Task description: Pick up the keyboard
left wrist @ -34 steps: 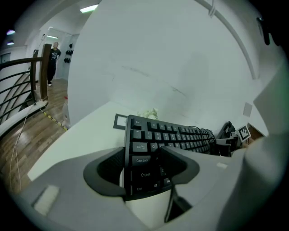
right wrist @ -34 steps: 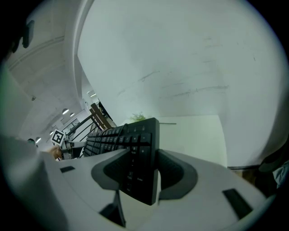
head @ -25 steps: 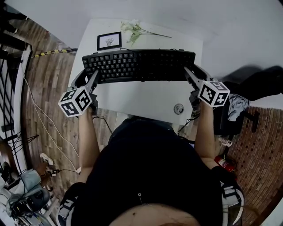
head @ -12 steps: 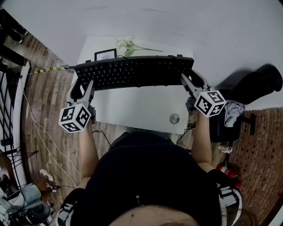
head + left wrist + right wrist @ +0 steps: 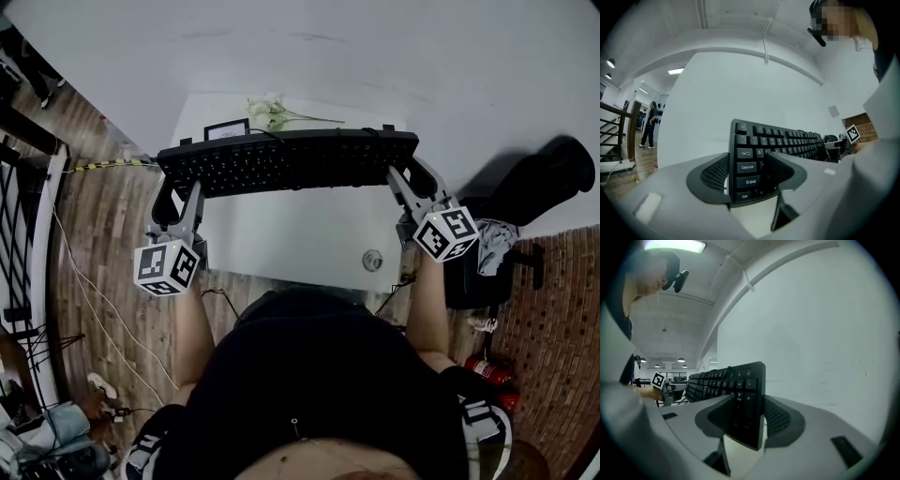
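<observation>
The black keyboard (image 5: 291,159) hangs in the air above the white table (image 5: 300,234), held level by its two ends. My left gripper (image 5: 176,180) is shut on the left end, its jaws clamping the edge by the Ctrl and Shift keys (image 5: 746,180). At the other end, my right gripper (image 5: 409,174) is shut on the number-pad side (image 5: 743,394), one jaw on the key face and one on the underside. In both gripper views the keyboard stands on edge between the pads.
A small framed picture (image 5: 225,131) and a white flower sprig (image 5: 272,111) lie at the table's far edge, partly behind the keyboard. A round cable port (image 5: 373,260) sits near the front right. A black chair (image 5: 544,178) and red extinguisher (image 5: 487,367) stand at the right.
Both grippers have risen together with the keyboard, which now hangs higher above the table and overlaps the framed picture. The grips on both ends are unchanged.
</observation>
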The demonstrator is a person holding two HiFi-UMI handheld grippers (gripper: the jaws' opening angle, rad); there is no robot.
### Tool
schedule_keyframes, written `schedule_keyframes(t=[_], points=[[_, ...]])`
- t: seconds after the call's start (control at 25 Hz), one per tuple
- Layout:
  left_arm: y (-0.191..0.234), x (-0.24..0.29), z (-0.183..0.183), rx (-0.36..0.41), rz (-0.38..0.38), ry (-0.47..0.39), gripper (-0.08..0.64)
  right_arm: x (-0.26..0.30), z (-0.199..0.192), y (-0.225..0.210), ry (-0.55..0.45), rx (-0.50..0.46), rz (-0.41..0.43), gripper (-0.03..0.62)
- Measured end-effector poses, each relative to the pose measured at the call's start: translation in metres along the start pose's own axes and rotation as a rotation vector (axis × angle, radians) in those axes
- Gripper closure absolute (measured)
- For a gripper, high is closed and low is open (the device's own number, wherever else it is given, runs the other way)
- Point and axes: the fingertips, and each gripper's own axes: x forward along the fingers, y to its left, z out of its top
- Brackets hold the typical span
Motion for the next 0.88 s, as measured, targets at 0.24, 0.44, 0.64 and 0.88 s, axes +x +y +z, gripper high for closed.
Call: schedule_keyframes(t=[0.24,0.44,0.64,0.88], points=[[0.001,-0.011,0.000,0.030,-0.016,-0.026,0.296,-0.010,-0.009,0.012,-0.029,-0.007,-0.013,0.397],[0.005,-0.018,-0.006,0.036,-0.028,-0.030,0.296,-0.015,-0.017,0.020,-0.033,-0.013,-0.026,0.397],[0.004,-0.020,-0.007,0.044,-0.046,-0.039,0.296,-0.021,-0.022,0.025,-0.042,-0.009,-0.043,0.397],[0.004,-0.019,-0.008,0.042,-0.066,-0.046,0.296,-0.027,-0.020,0.028,-0.045,-0.019,-0.060,0.396]])
